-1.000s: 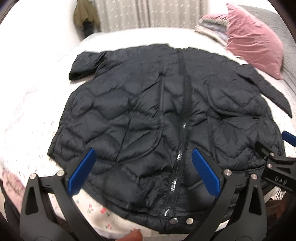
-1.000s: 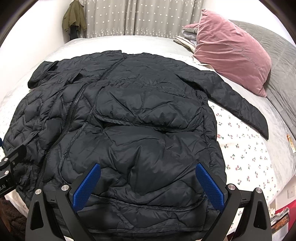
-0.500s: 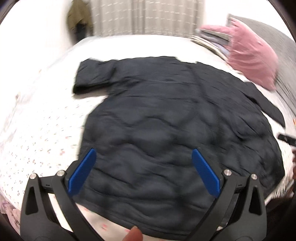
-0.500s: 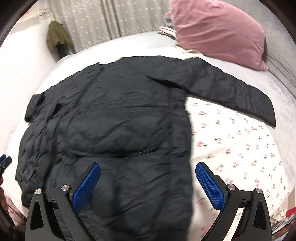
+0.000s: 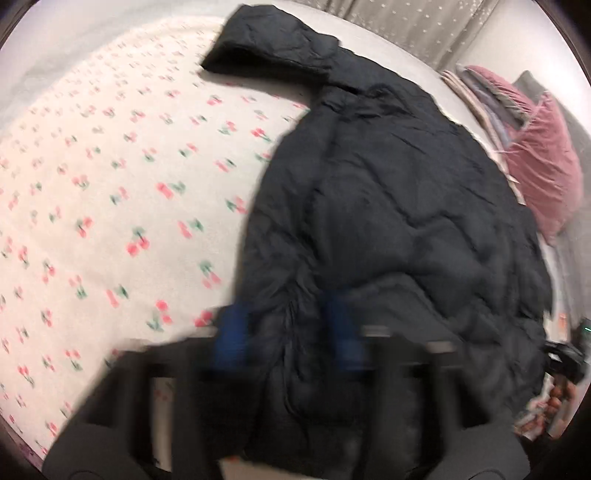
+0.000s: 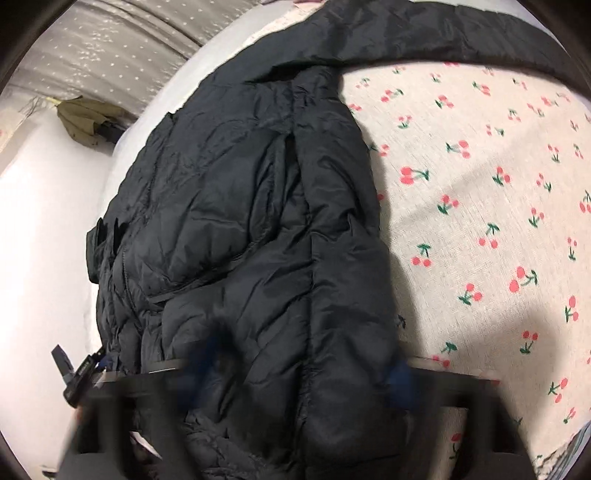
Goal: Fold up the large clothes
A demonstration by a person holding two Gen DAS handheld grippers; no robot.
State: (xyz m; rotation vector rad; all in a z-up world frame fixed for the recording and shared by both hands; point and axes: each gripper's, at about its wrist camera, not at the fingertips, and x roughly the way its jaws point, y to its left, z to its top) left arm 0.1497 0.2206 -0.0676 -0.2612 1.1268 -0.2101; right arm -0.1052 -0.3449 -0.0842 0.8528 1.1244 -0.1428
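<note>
- One black quilted jacket [image 5: 388, 221], puffy and creased, is spread on one cherry-print sheet [image 5: 110, 184].
- One pink velvet pillow [image 5: 543, 162] is noted.
- Left gripper [image 5: 288, 336] and right gripper [image 6: 303, 373]: blurred; finger state cannot be told.

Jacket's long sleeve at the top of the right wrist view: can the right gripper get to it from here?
Probably yes. The sleeve lies flat on the cherry-print sheet with nothing on it, and the right gripper sits over the jacket hem with only bare sheet between.
</note>
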